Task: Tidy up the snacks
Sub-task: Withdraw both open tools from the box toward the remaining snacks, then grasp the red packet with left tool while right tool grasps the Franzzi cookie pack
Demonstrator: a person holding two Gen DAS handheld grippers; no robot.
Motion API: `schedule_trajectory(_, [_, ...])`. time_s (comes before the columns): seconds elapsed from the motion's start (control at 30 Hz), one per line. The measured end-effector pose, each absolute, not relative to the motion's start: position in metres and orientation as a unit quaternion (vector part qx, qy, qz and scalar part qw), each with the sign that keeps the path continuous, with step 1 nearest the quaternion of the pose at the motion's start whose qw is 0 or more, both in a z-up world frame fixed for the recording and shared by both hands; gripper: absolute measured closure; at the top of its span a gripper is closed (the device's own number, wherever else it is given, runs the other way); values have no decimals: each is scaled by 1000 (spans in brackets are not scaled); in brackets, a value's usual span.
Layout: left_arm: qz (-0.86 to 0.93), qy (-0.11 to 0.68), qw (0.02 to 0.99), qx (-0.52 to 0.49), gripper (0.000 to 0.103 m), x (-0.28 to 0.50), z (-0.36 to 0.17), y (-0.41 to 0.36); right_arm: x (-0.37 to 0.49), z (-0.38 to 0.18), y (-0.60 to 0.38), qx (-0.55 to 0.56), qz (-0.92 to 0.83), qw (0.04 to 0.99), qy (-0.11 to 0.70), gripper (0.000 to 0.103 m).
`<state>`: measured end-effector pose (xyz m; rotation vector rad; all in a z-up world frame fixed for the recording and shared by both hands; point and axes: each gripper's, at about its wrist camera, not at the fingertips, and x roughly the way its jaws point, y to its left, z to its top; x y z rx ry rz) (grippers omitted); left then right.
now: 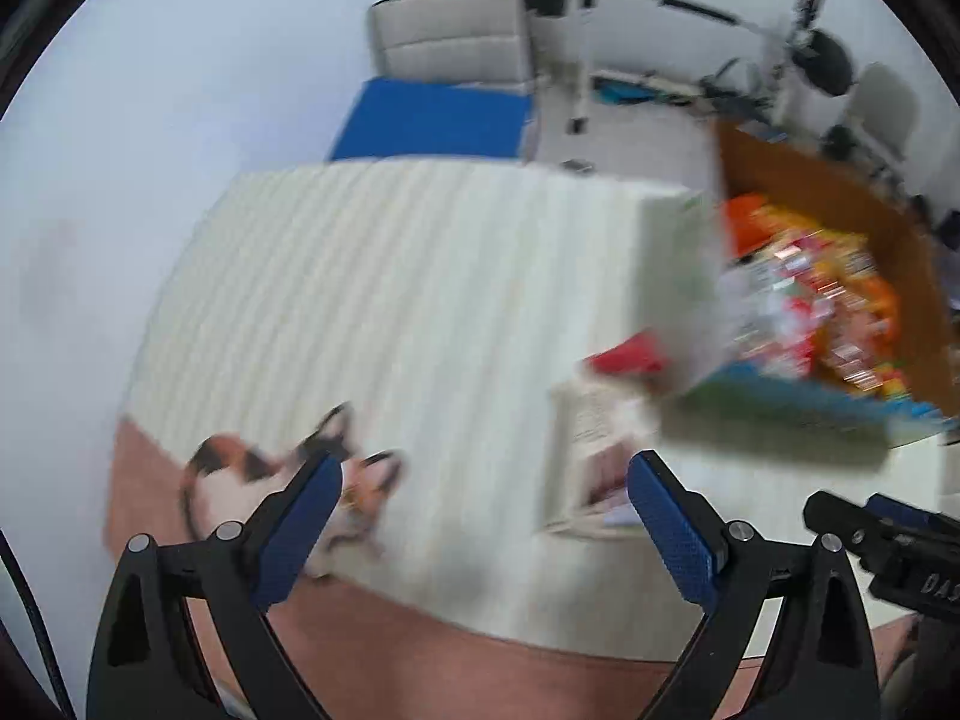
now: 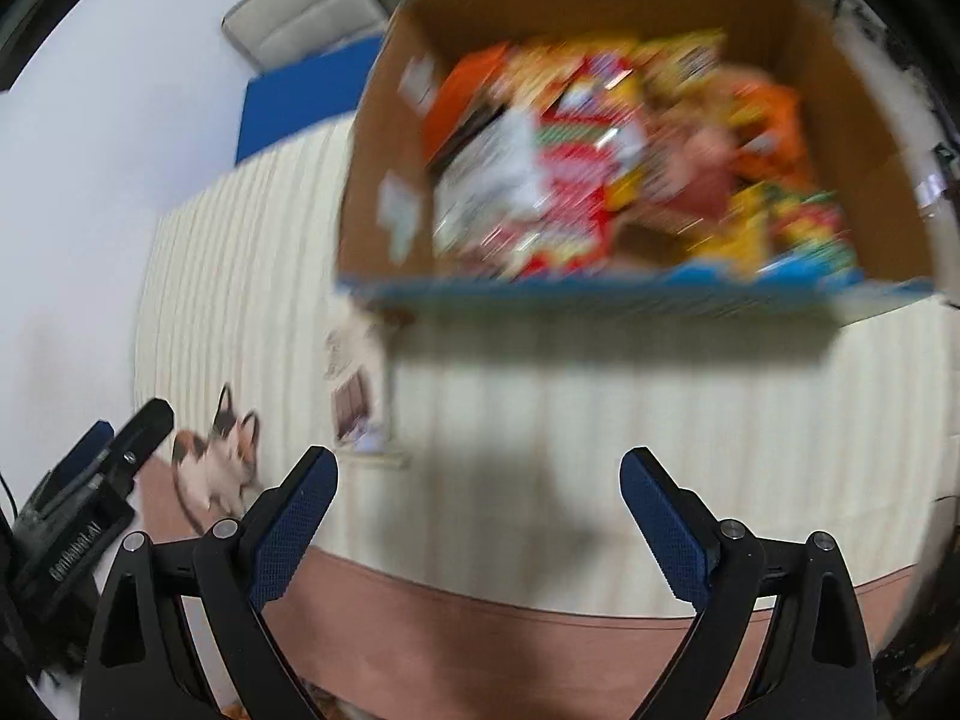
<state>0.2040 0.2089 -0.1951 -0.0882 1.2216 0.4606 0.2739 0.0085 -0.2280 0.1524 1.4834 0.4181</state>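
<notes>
Right wrist view shows the right hand-held gripper (image 2: 478, 483) and left hand-held gripper (image 1: 483, 489) both released; aim the right squarely over the snack box (image 2: 384, 138), then pinch one packet.

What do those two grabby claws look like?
Both grippers, left and right, are black plastic with triangular cutouts and silver bolts. Their fingers carry bumpy blue pads. White lettering marks the body of each, and a black cable runs beside the left one.

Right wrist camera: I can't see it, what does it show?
An open cardboard box packed with colourful snacks sits on a striped cloth. The right gripper is open and empty in front. A cat picture is printed at the left.
</notes>
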Motion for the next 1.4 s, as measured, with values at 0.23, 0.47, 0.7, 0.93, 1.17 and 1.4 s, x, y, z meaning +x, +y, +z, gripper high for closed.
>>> schedule_trajectory(0.23, [279,590,757,24,5,175,-251,254,266,-288,91,46,181,707,682,6])
schedule_trajectory(0.47, [301,602,738,37,6,167,-273,289,267,-325,154,7,160,717,678,10])
schedule_trajectory(0.7, [289,611,736,27,6,169,-278,296,256,-338,174,-59,157,714,680,41])
schedule_trajectory(0.93, [198,638,740,-82,5,192,-281,288,235,-338,118,-47,155,697,699,41])
schedule_trajectory(1.17, [62,624,776,-71,5,240,-283,242,223,-331,42,6,131,694,707,41])
schedule_trajectory(1.4, [-64,596,797,75,5,289,-292,189,234,-325,6,34,104,705,700,41])
